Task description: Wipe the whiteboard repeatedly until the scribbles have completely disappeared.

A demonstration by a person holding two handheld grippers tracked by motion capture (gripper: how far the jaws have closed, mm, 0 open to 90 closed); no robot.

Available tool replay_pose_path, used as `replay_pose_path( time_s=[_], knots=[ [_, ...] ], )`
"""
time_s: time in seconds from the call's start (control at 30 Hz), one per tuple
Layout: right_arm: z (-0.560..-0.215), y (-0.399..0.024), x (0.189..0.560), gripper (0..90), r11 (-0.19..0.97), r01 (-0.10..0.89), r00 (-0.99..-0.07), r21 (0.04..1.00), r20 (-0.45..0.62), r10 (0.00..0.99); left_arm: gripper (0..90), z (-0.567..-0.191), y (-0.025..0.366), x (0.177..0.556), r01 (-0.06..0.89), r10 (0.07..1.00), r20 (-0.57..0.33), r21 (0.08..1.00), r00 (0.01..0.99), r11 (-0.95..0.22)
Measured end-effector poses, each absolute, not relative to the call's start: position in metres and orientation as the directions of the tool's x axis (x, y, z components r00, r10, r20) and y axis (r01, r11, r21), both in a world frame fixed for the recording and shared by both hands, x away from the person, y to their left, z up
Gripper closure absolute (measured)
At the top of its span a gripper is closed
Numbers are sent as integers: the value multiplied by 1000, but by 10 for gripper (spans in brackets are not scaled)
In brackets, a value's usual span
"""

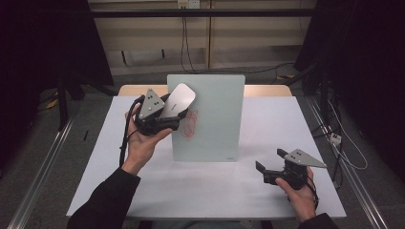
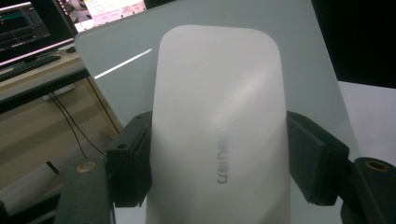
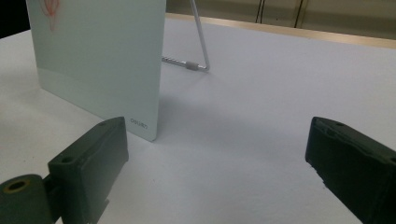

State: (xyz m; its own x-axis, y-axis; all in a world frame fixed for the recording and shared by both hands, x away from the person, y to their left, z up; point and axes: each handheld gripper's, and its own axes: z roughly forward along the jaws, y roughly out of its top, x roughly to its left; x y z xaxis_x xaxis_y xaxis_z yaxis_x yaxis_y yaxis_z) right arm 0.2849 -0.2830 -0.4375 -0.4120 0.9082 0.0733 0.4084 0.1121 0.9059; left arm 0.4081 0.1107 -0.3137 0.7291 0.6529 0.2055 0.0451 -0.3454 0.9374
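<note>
Left gripper (image 1: pixel 173 113) clamped on white rounded-rectangle plastic eraser (image 1: pixel 180 98), jaws pressing its long sides, eraser held at upper left corner of upright pale-green glass board (image 1: pixel 210 119). Red scribble (image 1: pixel 189 125) on board just below eraser. Right gripper (image 1: pixel 268 164) jaws apart, nothing between, low over white counter (image 1: pixel 267 129), right of board's lower corner.

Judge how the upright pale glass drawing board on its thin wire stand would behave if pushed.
The pale glass drawing board looks rigid. It would probably tip, since only a thin wire stand props it. On the smooth white table it may slide instead.
</note>
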Motion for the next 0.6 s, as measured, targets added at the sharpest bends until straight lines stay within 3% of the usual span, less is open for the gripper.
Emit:
replay_pose_path(
  time_s=[0.6],
  knots=[
    [-437, -283, 284, 55, 115, 409, -412, 905, 71, 908, 305, -331, 100, 406, 23, 624, 257, 914, 738, -404]
  ],
)
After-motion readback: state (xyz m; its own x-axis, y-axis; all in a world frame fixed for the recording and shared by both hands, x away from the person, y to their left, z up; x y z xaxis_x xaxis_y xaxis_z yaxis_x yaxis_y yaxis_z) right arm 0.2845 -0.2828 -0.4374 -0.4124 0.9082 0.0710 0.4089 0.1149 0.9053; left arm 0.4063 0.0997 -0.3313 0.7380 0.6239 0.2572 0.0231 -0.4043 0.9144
